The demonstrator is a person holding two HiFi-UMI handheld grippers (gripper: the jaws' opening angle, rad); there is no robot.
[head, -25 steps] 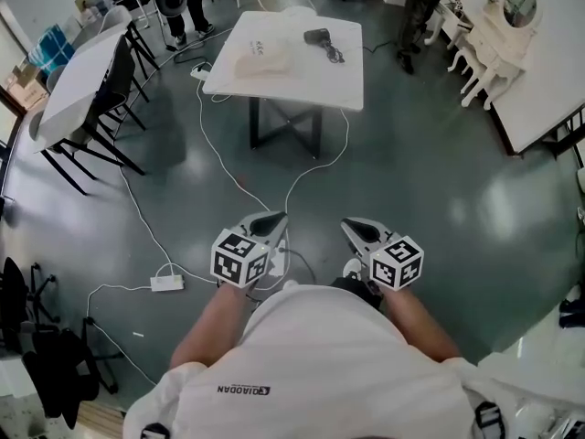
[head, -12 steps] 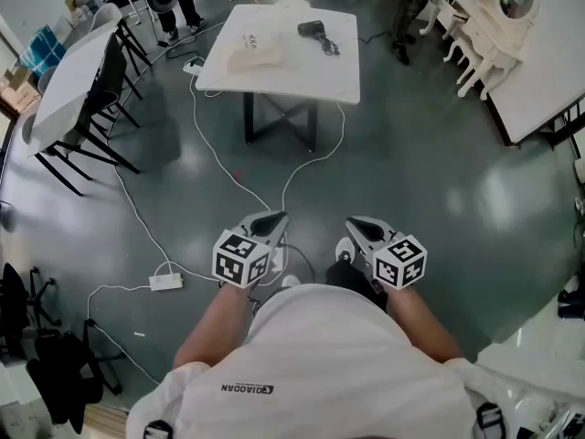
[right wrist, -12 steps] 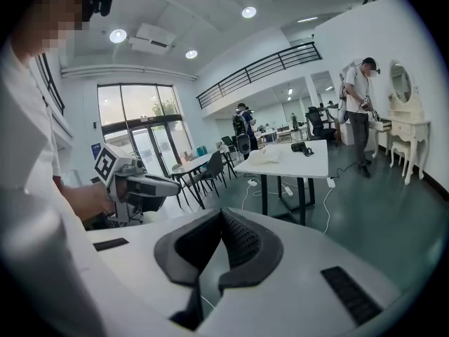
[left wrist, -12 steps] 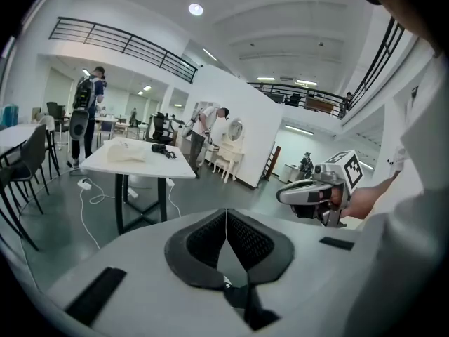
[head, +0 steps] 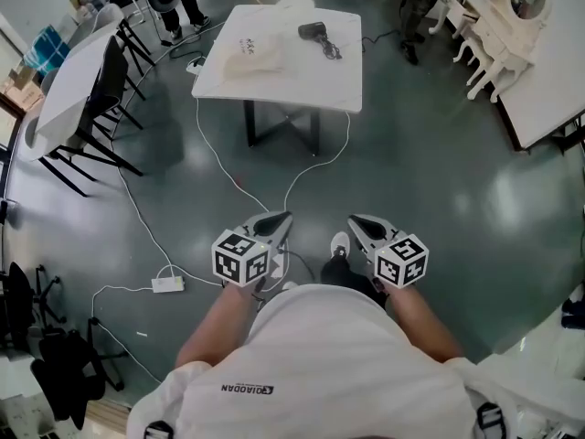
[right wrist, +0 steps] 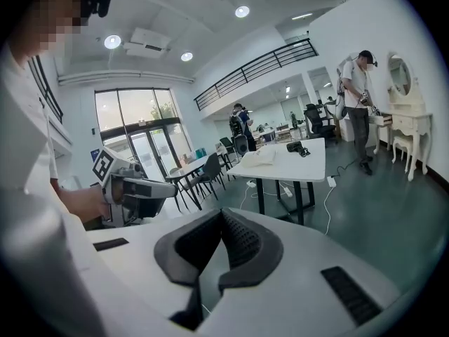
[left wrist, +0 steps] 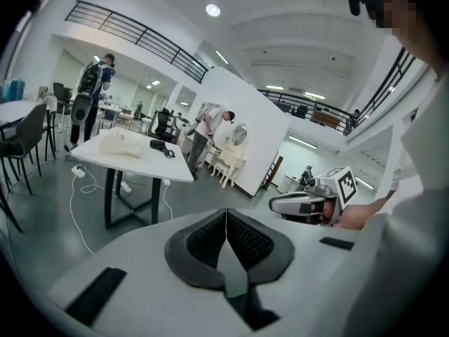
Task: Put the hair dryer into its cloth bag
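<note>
Hair dryer [head: 315, 32] and cloth bag [head: 249, 57] lie on white table [head: 302, 79], grey floor [head: 411, 154].

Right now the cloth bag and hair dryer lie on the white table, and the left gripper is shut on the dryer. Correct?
No. The left gripper is shut on nothing: the left gripper view shows its fingers together and empty. The cloth bag and hair dryer do lie on the white table.

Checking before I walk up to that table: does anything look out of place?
White cables trail loose across the floor in front of the white table, and one reaches a power strip. They look like a trip hazard. The hair dryer and cloth bag lie on the table, nothing spilled.
</note>
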